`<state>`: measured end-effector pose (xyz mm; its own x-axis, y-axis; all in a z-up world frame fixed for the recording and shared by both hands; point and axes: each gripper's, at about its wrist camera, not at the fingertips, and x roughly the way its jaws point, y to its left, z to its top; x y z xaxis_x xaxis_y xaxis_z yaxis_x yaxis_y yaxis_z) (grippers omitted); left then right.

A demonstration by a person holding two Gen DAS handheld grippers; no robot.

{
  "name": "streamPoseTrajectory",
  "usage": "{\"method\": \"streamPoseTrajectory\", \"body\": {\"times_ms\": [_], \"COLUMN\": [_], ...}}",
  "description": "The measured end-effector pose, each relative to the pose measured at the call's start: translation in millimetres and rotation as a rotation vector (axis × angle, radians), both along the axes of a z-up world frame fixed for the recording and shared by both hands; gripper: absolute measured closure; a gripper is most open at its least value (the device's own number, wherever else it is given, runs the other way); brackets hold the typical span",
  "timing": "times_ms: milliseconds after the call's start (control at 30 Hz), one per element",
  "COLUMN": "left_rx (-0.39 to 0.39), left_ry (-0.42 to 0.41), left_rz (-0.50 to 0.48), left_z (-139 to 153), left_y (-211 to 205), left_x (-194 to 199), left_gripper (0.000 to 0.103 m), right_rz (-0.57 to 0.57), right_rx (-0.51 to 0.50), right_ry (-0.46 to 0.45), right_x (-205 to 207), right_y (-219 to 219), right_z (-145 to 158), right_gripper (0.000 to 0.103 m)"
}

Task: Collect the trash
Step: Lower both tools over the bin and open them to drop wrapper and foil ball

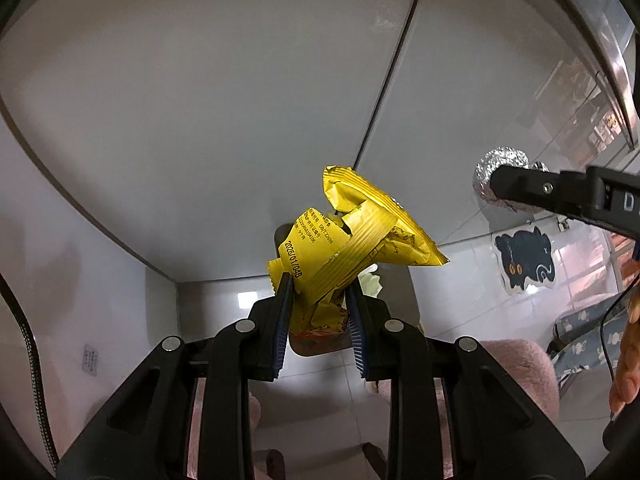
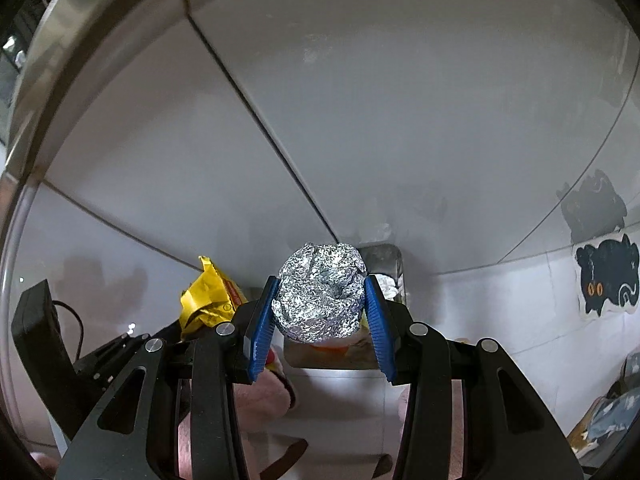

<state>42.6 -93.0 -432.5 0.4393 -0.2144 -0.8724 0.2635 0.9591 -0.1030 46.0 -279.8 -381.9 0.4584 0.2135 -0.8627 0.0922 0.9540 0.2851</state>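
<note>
Bin (image 2: 386,258) lies directly below both loads: left fingers (image 1: 318,300) grip yellow wrapper (image 1: 352,236), right fingers (image 2: 320,308) grip foil ball (image 2: 320,292).

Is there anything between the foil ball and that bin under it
Nothing visible. The right gripper grips the foil ball directly above the open bin, which already holds some trash. The left gripper and its yellow wrapper sit off to one side.
</note>
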Motion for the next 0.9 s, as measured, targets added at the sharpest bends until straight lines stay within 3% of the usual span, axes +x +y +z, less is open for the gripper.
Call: {"method": "streamPoseTrajectory", "body": {"times_ms": [400, 900], "left_rx": [0.034, 0.024], "left_ry": [0.065, 0.140], "left_rz": [-0.011, -0.046], "left_z": [-39.4, -65.3], "left_y": [-14.6, -27.3], "left_x": [16.1, 33.6], "left_gripper": [0.078, 0.078], "right_rz": [-0.032, -0.033], "right_rx": [0.022, 0.033], "right_ry": [0.085, 0.175], "right_x": [21.2, 46.3], "right_y": [2.4, 4.5], "right_z": [-38.0, -70.8], "right_gripper": [0.059, 0.059]}}
